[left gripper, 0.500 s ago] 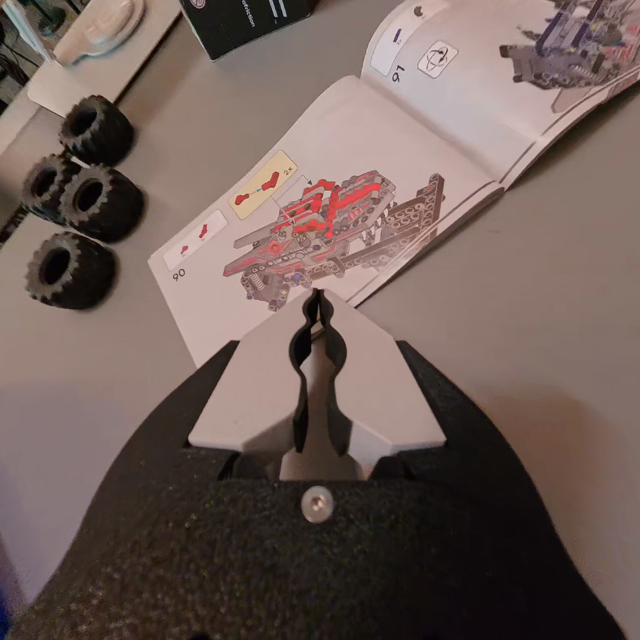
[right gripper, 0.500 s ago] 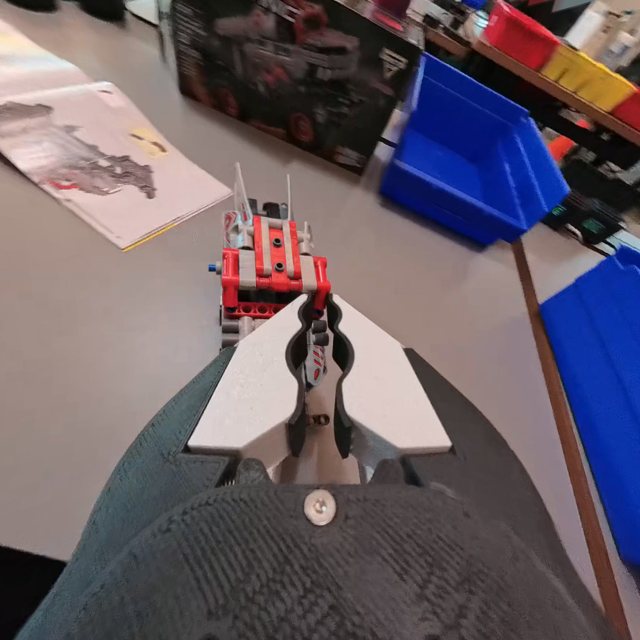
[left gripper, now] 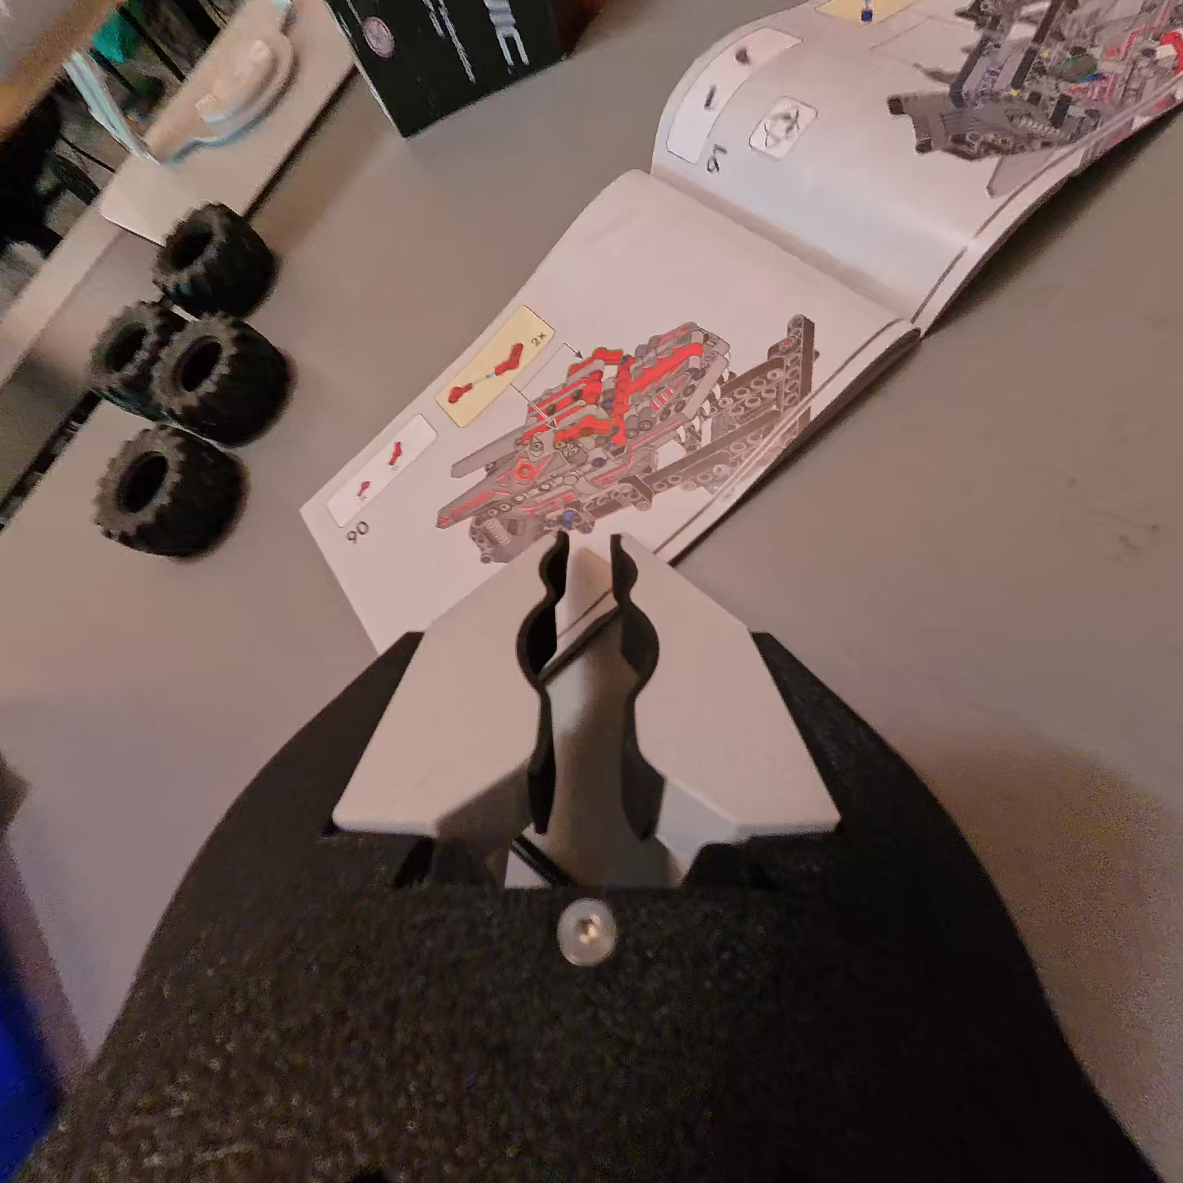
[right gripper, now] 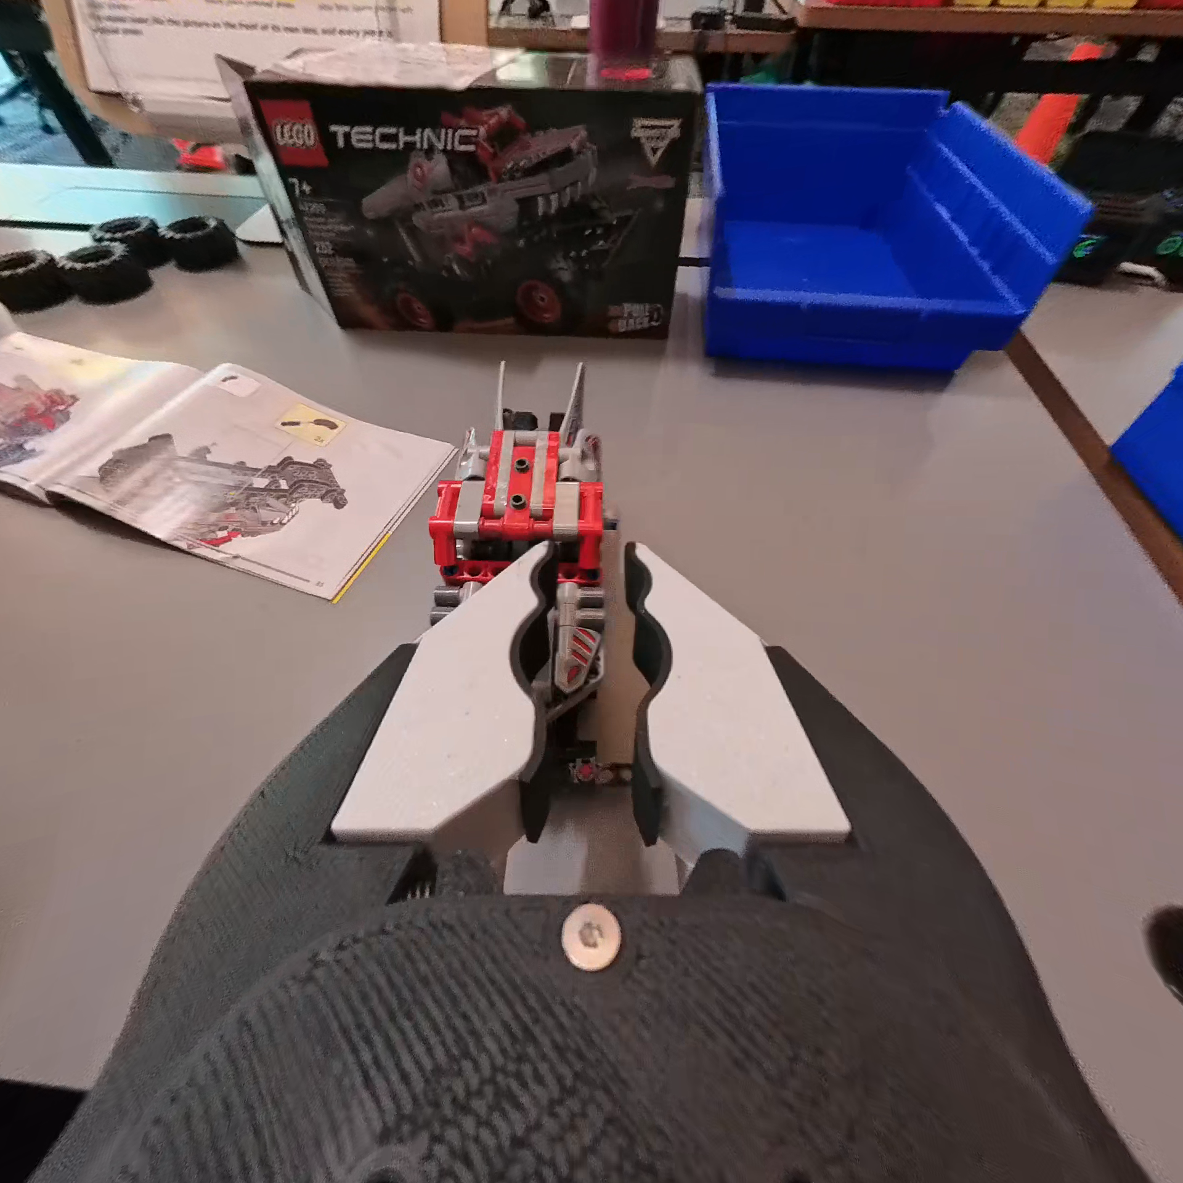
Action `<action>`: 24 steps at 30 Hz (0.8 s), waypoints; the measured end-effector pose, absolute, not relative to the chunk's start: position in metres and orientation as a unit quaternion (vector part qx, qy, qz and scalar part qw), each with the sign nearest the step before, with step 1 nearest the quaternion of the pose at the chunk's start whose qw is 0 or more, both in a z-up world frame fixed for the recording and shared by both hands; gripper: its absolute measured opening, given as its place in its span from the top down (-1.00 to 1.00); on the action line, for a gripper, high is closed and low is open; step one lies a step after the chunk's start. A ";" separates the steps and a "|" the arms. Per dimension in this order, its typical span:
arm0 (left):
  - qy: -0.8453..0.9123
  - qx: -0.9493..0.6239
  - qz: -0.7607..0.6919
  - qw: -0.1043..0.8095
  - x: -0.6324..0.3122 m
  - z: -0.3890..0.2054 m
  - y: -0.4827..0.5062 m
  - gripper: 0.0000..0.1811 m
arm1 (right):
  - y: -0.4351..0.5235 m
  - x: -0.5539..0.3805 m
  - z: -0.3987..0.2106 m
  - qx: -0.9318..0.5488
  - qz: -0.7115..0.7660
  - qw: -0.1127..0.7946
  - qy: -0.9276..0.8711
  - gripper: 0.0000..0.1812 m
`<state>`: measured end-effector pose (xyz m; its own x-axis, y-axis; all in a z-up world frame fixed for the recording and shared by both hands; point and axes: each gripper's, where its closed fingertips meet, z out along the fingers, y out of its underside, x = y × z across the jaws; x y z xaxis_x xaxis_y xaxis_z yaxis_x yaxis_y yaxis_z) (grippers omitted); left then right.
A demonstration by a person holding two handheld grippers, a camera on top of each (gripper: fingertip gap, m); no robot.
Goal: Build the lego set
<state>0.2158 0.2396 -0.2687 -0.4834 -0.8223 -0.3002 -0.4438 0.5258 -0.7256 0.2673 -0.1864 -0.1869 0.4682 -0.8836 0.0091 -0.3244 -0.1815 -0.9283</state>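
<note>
A part-built red and grey lego truck (right gripper: 518,506) stands on the grey table in the right wrist view. My right gripper (right gripper: 587,554) is open, its jaws either side of the truck's near end, with a gap showing on the right side. My left gripper (left gripper: 589,544) is slightly open and empty, just above the near edge of the open instruction booklet (left gripper: 640,288). The booklet also shows in the right wrist view (right gripper: 211,474), left of the truck. Several black tyres (left gripper: 192,378) lie left of the booklet.
The set's black box (right gripper: 474,211) stands behind the truck; its corner shows in the left wrist view (left gripper: 448,57). A blue bin (right gripper: 864,256) sits to the box's right and another blue bin (right gripper: 1152,461) at the right edge. The tyres (right gripper: 102,269) lie far left. Spacing between my two grippers at the tips: around 45 cm.
My right gripper has opened around the truck's near end and its view has swung to face the box and bin. My left gripper has opened a little.
</note>
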 end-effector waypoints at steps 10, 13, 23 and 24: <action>0.809 -0.361 -0.301 0.353 0.213 -0.254 0.230 0.95 | -0.028 0.235 -0.166 -0.797 -0.220 0.508 0.242 0.91; 0.802 -0.382 -0.280 0.364 0.217 -0.259 0.245 0.98 | 0.010 0.253 -0.214 -0.839 -0.238 0.447 0.201 1.00; 0.807 -0.424 -0.269 0.310 0.215 -0.277 0.263 1.00 | 0.012 0.280 -0.276 -0.884 -0.271 0.334 0.181 1.00; 0.807 -0.426 -0.270 0.306 0.214 -0.277 0.264 1.00 | 0.011 0.283 -0.276 -0.883 -0.276 0.332 0.182 1.00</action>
<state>0.2144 0.2637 -0.2773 -0.4491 -0.8537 -0.2637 -0.5232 0.4905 -0.6969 0.2827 0.0112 -0.2759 0.7816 -0.5054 0.3656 -0.1392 -0.7127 -0.6875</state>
